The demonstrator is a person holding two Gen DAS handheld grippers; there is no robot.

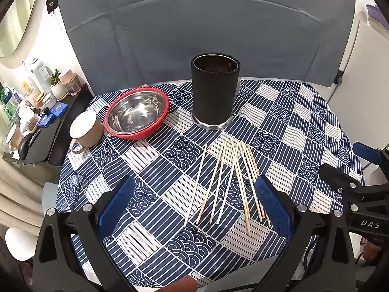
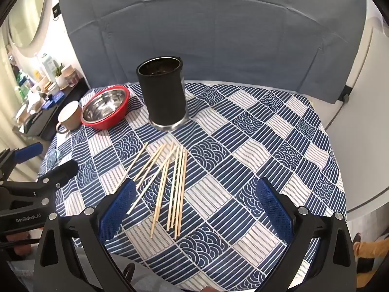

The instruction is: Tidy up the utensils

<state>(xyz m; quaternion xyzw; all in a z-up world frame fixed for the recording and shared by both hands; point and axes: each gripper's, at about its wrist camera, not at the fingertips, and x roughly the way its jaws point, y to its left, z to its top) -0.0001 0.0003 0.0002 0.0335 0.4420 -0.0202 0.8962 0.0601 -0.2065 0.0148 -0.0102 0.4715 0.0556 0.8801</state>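
Left gripper [image 2: 46, 160] body reads "GenRobot.AI"; right gripper [image 1: 350, 160] shows "DAS".

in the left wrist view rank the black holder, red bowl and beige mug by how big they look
1. black holder, tallest and bulkiest.
2. red bowl, wider across but shallow.
3. beige mug, smallest.
All three stand at a similar distance, so the order seems safe.

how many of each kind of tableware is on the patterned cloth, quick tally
chopsticks: 8, loose and partly crossed
black utensil holder: 1
steel bowl with red outside: 1
mug: 1
total: 11
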